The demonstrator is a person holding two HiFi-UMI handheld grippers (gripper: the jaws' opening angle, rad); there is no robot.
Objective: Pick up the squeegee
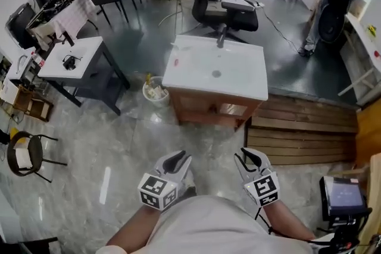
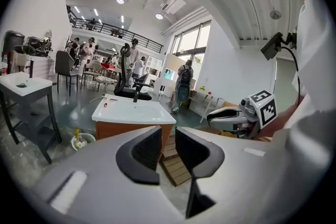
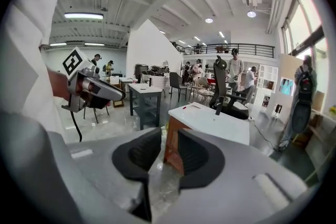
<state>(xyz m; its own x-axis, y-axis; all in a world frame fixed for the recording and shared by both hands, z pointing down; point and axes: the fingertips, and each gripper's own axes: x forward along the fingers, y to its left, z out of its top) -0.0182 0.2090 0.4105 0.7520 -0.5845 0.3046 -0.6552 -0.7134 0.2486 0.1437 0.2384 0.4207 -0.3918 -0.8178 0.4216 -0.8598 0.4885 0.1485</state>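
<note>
A white sink counter [image 1: 238,83] on a wooden cabinet stands a few steps ahead of me, with a dark faucet [image 1: 222,37] at its far edge. Something small and reddish [image 1: 177,61] lies near the counter's left edge; it is too small to name. No squeegee is plainly recognisable in any view. My left gripper [image 1: 178,159] and right gripper [image 1: 250,156] are held side by side close to my body, above the shiny floor. In the left gripper view the left gripper [image 2: 168,152] is open by a narrow gap and holds nothing. The right gripper [image 3: 169,152] stands the same, empty.
A small bin [image 1: 156,91] sits on the floor at the cabinet's left. Wooden pallets [image 1: 303,134] lie to its right. A white table [image 1: 74,59] stands at left, an office chair [image 1: 220,3] behind the counter, and a person [image 1: 333,3] at far right.
</note>
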